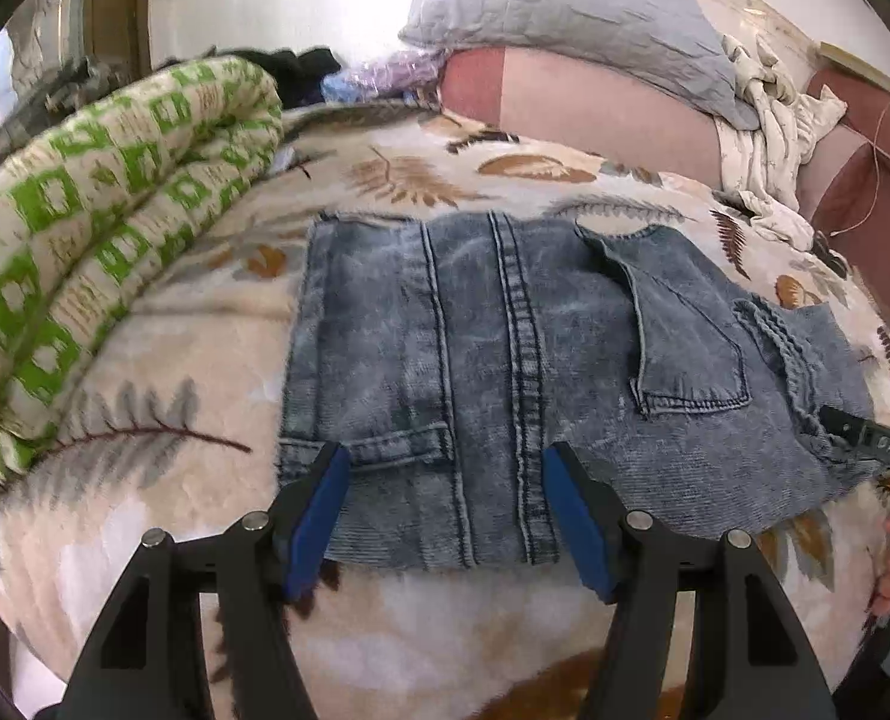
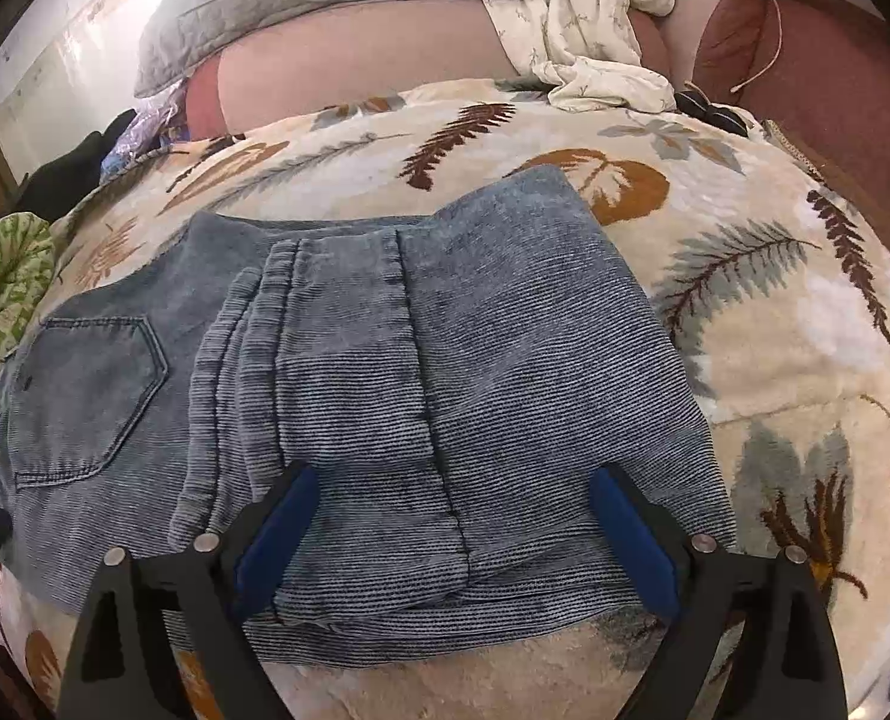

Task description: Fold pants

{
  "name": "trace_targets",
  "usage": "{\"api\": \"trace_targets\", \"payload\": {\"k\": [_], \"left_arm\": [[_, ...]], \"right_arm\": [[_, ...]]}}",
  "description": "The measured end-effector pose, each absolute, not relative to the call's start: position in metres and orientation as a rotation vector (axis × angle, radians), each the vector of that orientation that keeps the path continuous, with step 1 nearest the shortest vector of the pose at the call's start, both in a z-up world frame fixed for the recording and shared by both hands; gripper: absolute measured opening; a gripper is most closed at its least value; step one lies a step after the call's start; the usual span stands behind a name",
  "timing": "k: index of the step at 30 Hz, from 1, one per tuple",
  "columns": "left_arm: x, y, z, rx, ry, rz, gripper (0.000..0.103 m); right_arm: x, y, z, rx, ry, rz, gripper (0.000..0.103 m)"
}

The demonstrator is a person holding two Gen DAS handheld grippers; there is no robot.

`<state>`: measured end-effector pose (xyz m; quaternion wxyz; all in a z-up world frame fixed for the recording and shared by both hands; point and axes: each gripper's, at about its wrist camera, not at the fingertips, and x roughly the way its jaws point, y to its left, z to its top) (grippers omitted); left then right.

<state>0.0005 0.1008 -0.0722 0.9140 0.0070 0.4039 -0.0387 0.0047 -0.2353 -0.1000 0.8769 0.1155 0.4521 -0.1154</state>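
The blue denim pants lie folded into a compact flat stack on the leaf-print blanket. In the left wrist view my left gripper is open, its blue pads straddling the near edge of the leg-hem end. In the right wrist view the pants show their waistband end and a back pocket. My right gripper is open, its pads spread over the near edge of the waistband end. The right gripper's tip also shows in the left wrist view.
A rolled green-and-white quilt lies at the left. A grey pillow and crumpled white cloth lie at the head of the bed. The pink headboard stands at the back right. The leaf blanket covers the bed.
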Motion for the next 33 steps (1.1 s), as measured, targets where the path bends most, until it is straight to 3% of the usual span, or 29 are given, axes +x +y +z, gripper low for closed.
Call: {"api": "trace_targets", "payload": {"k": [11,24,33], "left_arm": [[0.002,0.115,-0.065,0.039,0.811,0.077,0.069],[0.006,0.115,-0.070,0.063,0.822,0.104,0.069],[0.001,0.122,-0.066,0.042,0.837,0.102,0.069]], "right_arm": [[-0.012,-0.199,-0.060,0.114,0.747,-0.182,0.095],[0.006,-0.205,-0.096,0.189,0.932,-0.174,0.095],[0.000,-0.197,-0.080,0.136,0.879,-0.178,0.095]]}}
